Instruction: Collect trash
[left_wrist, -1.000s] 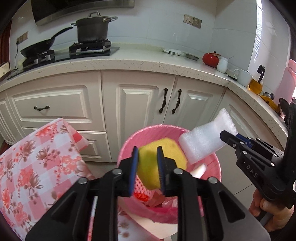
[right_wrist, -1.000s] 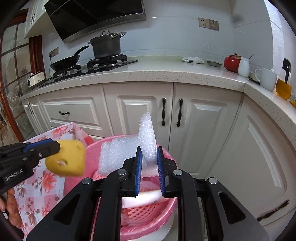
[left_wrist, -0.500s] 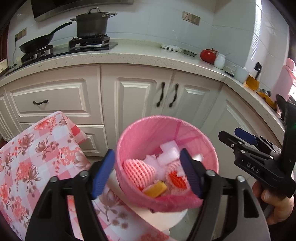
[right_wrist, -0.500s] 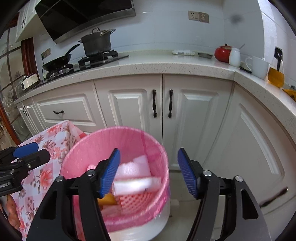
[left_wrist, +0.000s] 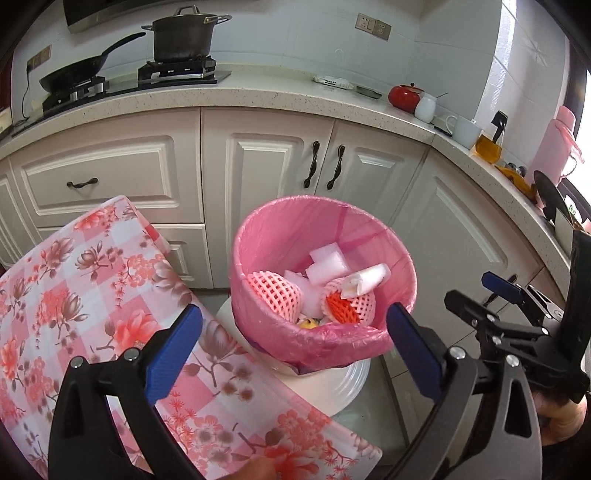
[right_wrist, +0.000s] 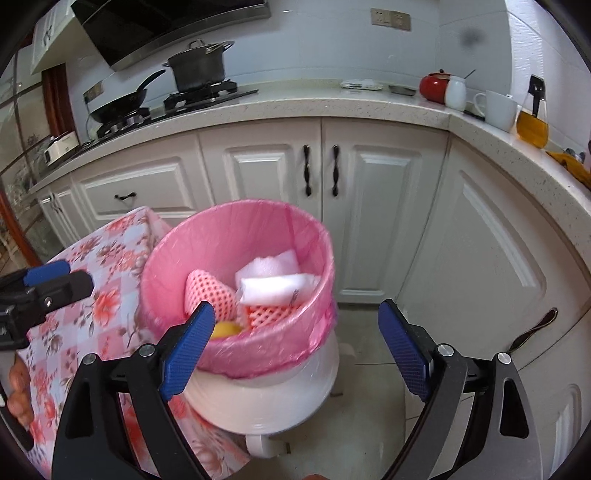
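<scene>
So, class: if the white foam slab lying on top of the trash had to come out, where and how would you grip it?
Probably from above: the white foam slab lies flat atop the netting inside the pink-lined bin. Pinch its long edges with the fingers, since the bin wall blocks any side approach.

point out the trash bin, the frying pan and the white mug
trash bin (left_wrist: 258, 325), left wrist view, pink liner's front wall
frying pan (left_wrist: 70, 75), left wrist view, pan body
white mug (right_wrist: 500, 107), right wrist view, side wall

Both the left gripper (left_wrist: 293, 349) and the right gripper (right_wrist: 295, 345) tilt downward, jaws opening with nothing between their blue fingers (left_wrist: 173, 352), the right one at the left's 3 o'clock.
</scene>
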